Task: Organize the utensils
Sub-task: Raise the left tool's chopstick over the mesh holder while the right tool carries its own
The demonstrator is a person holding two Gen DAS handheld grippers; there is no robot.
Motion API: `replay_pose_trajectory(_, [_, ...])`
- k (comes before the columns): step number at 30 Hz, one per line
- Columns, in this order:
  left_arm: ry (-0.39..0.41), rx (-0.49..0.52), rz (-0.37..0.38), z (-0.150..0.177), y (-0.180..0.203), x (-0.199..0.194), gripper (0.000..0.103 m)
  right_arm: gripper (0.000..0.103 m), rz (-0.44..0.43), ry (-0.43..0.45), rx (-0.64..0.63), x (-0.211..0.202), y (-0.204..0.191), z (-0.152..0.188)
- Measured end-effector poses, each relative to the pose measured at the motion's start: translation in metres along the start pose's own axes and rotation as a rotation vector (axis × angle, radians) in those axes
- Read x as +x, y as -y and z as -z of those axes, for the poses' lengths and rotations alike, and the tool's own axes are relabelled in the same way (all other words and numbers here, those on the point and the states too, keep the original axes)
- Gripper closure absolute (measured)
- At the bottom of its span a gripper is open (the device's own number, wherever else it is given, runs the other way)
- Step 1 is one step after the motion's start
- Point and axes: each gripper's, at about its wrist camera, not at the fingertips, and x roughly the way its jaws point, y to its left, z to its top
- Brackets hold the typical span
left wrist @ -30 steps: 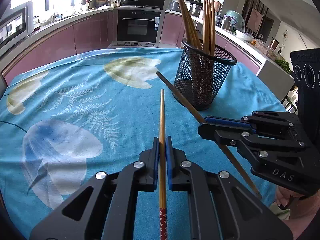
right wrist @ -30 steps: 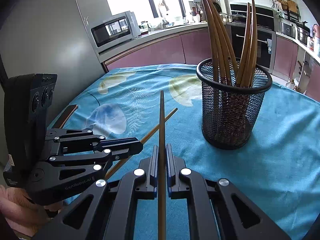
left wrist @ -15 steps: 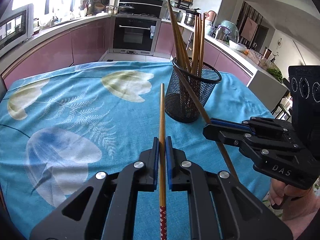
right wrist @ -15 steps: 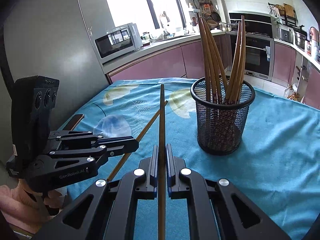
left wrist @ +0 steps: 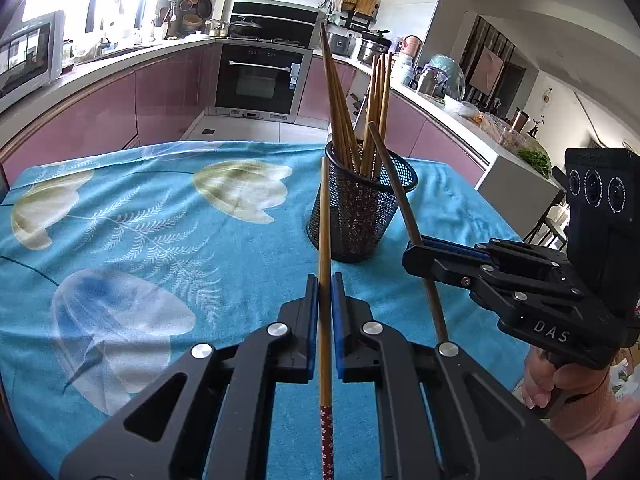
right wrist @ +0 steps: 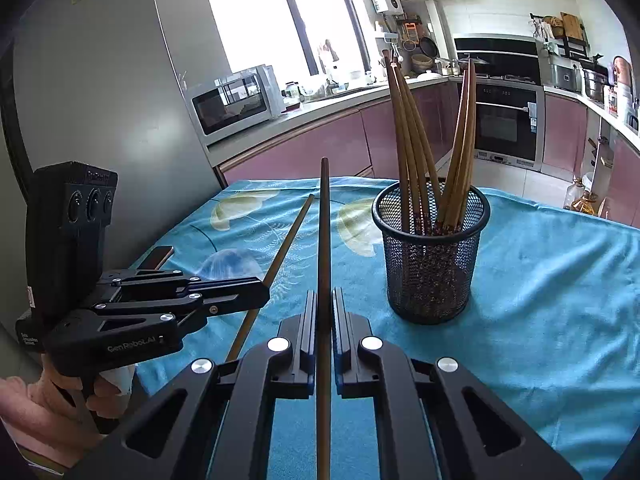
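A black mesh holder (left wrist: 362, 208) stands on the blue tablecloth (left wrist: 160, 220) with several wooden chopsticks (left wrist: 340, 120) upright in it; it also shows in the right wrist view (right wrist: 430, 256). My left gripper (left wrist: 325, 280) is shut on a light wooden chopstick (left wrist: 325, 232) that points forward, held above the cloth just left of the holder. My right gripper (right wrist: 325, 294) is shut on a darker chopstick (right wrist: 324, 232). In the left wrist view the right gripper (left wrist: 412, 254) holds its chopstick (left wrist: 394, 188) tilted up, tip beside the holder's rim.
The table's right edge (left wrist: 500, 220) and near edge are close to both hands. A dark chair back (right wrist: 160, 256) sits at the table's left side. Kitchen counters, an oven (left wrist: 260, 80) and a microwave (right wrist: 236, 100) lie beyond the table.
Both grippers have pulled back and risen with their chopsticks; the holder looks smaller and farther. The right chopstick has tilted more upright, its tip now near the holder's rim.
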Motion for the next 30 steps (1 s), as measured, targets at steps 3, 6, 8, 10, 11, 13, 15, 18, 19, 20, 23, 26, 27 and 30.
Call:
replay_pose_trajectory(3, [0.008, 0.004, 0.003, -0.002, 0.003, -0.002, 0.096, 0.097, -0.001, 0.008, 0.005, -0.002, 0.001, -0.001])
replay_pose_trajectory(6, [0.015, 0.006, 0.006, -0.003, 0.004, -0.005, 0.096, 0.097, -0.003, 0.016, 0.008, -0.004, 0.002, -0.002])
replay_pose_trajectory(8, [0.019, 0.006, 0.007, -0.004, 0.005, -0.007, 0.096, 0.097, -0.001, 0.020, 0.010, -0.005, 0.002, -0.002])
replay_pose_trajectory(10, [0.024, 0.007, 0.009, -0.004, 0.006, -0.009, 0.096, 0.097, -0.001, 0.026, 0.014, -0.006, 0.003, -0.003])
replay_pose_trajectory(11, [0.027, 0.007, 0.010, -0.005, 0.006, -0.010, 0.096, 0.097, -0.001, 0.031, 0.016, -0.008, 0.004, -0.003])
replay_pose_trajectory(13, [0.033, 0.007, 0.013, -0.006, 0.006, -0.012, 0.096, 0.097, -0.001, 0.040, 0.019, -0.010, 0.004, -0.004])
replay_pose_trajectory(15, [0.041, 0.005, 0.019, -0.007, 0.007, -0.015, 0.096, 0.097, 0.002, 0.048, 0.022, -0.012, 0.005, -0.005])
replay_pose_trajectory(18, [0.051, 0.002, 0.030, -0.009, 0.006, -0.020, 0.096, 0.097, -0.001, 0.060, 0.031, -0.016, 0.008, -0.007])
replay_pose_trajectory(19, [0.054, 0.002, 0.032, -0.010, 0.006, -0.022, 0.096, 0.097, -0.001, 0.065, 0.033, -0.017, 0.009, -0.007])
replay_pose_trajectory(20, [0.057, 0.001, 0.035, -0.011, 0.007, -0.023, 0.096, 0.097, 0.000, 0.068, 0.034, -0.018, 0.009, -0.008])
replay_pose_trajectory(23, [0.069, 0.004, 0.038, -0.014, 0.009, -0.026, 0.096, 0.097, 0.001, 0.082, 0.037, -0.021, 0.010, -0.012])
replay_pose_trajectory(26, [0.077, 0.009, 0.040, -0.016, 0.011, -0.029, 0.096, 0.097, 0.002, 0.095, 0.034, -0.023, 0.011, -0.015])
replay_pose_trajectory(27, [0.081, 0.010, 0.040, -0.017, 0.012, -0.030, 0.096, 0.097, 0.003, 0.098, 0.034, -0.024, 0.011, -0.015])
replay_pose_trajectory(30, [0.090, 0.015, 0.042, -0.021, 0.014, -0.032, 0.096, 0.097, 0.001, 0.110, 0.036, -0.026, 0.012, -0.018])
